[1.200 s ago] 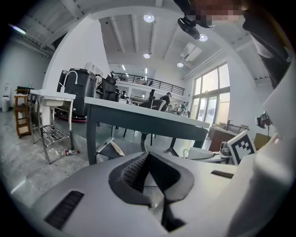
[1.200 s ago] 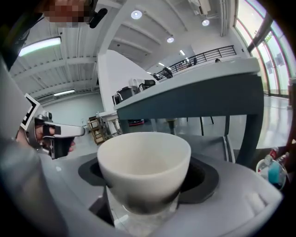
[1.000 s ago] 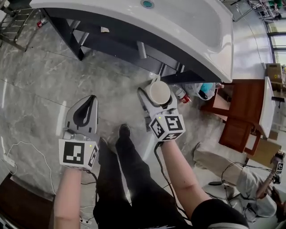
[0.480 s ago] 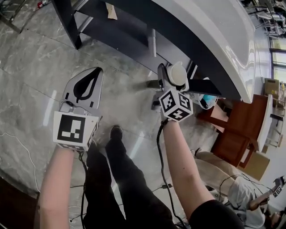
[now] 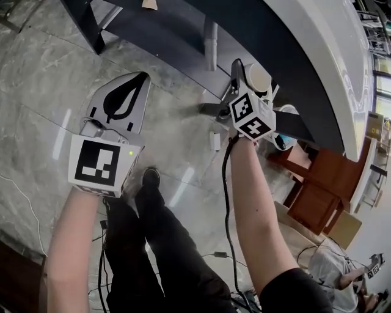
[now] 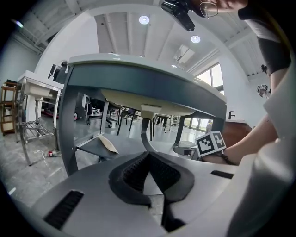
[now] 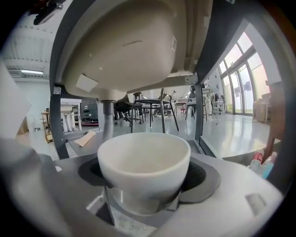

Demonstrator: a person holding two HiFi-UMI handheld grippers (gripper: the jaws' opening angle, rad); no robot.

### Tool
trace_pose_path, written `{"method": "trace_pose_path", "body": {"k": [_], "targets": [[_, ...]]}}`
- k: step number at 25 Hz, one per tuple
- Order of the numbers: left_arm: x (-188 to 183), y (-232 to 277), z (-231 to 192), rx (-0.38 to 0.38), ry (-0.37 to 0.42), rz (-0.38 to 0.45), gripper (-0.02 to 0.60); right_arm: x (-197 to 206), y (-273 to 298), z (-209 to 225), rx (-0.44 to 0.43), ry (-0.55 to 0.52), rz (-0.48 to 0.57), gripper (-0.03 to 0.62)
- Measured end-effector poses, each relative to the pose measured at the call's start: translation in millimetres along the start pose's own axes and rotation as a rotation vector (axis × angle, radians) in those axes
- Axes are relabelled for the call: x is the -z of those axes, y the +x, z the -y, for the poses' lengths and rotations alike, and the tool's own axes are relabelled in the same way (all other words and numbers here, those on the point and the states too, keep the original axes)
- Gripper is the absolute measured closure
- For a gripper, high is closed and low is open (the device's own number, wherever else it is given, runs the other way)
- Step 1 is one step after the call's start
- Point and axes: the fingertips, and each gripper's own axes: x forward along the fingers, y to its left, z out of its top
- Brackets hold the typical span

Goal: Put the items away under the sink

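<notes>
Grey marble floor fills the head view, and the white sink on its dark frame sweeps across from 12 to 3 o'clock. Under it sits a dark shelf with a drain pipe coming down to it and a tan scrap of paper lying at its far end, at 12 o'clock.

The right gripper is held in under the sink's edge at about 1 o'clock. Its fingers are closed around a white cup, which sits upright between them with its mouth open to the camera. The underside of the basin hangs just above the cup, and the pipe rises at 11 o'clock beyond it. The cup is off the shelf, carried in the air near its right end.

The left gripper hovers over the floor at 10 o'clock, well apart from the shelf. Its fingers are drawn together at the tips with nothing between them.

This looks like the carry-in step: the cup is held and nearly over its place, but not yet set down. Next it probably needs lowering onto a bare part of the shelf, clear of the pipe and frame legs and kept level, before the fingers let go. The low basin leaves little headroom, so a knock against it is the likely risk.
</notes>
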Motion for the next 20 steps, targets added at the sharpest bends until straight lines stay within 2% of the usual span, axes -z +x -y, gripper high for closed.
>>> {"method": "trace_pose_path", "body": {"k": [6, 13, 17, 20], "targets": [[3, 10, 1, -0.001, -0.014, -0.013, 0.572, 18, 12, 8, 0.032, 0.009, -0.034, 0.187], [7, 13, 1, 0.006, -0.022, -0.009, 0.572, 19, 17, 14, 0.081, -0.007, 0.002, 0.186], [13, 12, 10, 0.026, -0.019, -0.03, 0.572, 37, 22, 13, 0.056, -0.094, -0.092, 0.186], [11, 9, 18, 0.058, -0.015, -0.043, 0.572, 45, 24, 12, 0.034, -0.106, -0.123, 0.194]]}}
